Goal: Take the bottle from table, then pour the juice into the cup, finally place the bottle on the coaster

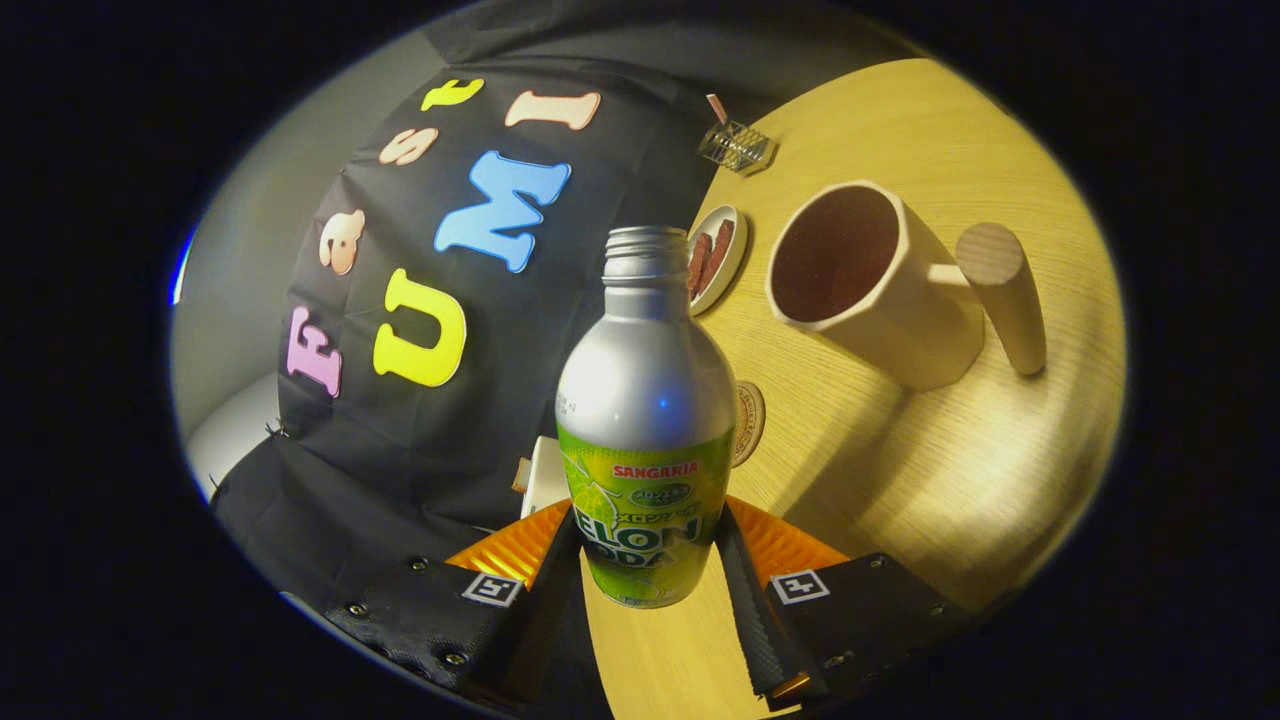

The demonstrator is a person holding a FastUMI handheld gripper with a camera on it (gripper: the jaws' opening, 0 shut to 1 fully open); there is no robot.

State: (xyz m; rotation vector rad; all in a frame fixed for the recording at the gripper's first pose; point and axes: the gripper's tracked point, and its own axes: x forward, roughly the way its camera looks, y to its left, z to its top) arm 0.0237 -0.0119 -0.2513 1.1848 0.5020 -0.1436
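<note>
My gripper [648, 545] is shut on the bottle [645, 400], a silver can-shaped bottle with a green label and no cap, one finger on each side of its lower body. The whole view is rolled, so the bottle lies strongly tilted relative to the table [930, 470]. Its open mouth points past the beige cup [880, 290], which has a round wooden handle and a dark inside. No stream of juice shows. A round coaster [750, 420] lies flat on the table just behind the bottle, partly hidden by it.
A small white plate [730, 275] with brown pieces sits beyond the bottle, beside the cup. Farther off stands a small wire rack [735, 146]. A white object [545, 475] peeks out beside the bottle near the wall cloth.
</note>
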